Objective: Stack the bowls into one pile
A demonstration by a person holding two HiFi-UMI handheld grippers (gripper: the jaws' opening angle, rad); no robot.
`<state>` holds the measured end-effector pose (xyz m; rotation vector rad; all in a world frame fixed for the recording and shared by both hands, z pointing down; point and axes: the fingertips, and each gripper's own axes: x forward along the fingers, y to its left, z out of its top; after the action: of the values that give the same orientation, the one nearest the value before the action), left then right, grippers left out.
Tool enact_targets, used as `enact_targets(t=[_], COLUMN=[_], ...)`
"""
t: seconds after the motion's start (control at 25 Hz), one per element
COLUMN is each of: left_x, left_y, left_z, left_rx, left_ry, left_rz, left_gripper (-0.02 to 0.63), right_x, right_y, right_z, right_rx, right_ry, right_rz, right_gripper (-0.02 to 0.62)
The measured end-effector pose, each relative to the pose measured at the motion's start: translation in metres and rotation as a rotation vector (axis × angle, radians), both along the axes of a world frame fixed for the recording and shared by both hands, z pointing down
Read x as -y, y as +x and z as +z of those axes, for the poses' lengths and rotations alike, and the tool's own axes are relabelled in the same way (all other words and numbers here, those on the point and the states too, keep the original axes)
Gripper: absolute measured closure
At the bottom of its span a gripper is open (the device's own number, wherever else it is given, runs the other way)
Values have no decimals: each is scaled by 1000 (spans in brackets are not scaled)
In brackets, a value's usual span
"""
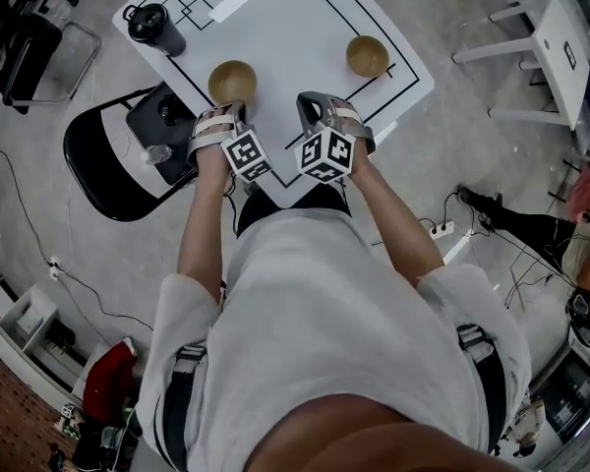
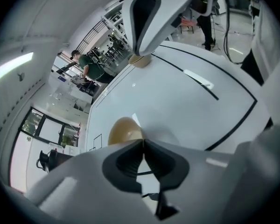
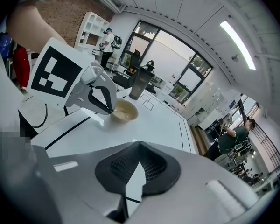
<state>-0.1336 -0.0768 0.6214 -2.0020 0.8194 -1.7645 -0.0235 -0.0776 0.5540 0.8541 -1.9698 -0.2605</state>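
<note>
Stacking has not begun: the two tan bowls sit apart on the white table. The near bowl stands close to the table's front edge, and the far bowl is toward the table's right side. A dark tumbler stands at the table's far left corner.

The left gripper hovers over the table's front edge, just short of the near bowl. Its jaws are pressed together with nothing between them. The right gripper hangs beside it, also closed and empty.

This looks like the approach to a first pick. Next, one gripper probably needs to spread its jaws, come down over a bowl's rim and pinch it. It can then lift that bowl across the table and nest it in the other.
</note>
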Motion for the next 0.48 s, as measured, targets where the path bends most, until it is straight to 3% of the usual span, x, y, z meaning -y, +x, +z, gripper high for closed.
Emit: enact_targets(t=[0.48], left_x=[-12], left_y=[5], left_z=[-32], left_rx=[-23], left_ry=[73], left_rz=[28], left_gripper=[588], right_x=[-20], right_y=[-12], right_z=[-17], right_rx=[18], right_ry=[30], right_rz=[34], right_gripper=[595])
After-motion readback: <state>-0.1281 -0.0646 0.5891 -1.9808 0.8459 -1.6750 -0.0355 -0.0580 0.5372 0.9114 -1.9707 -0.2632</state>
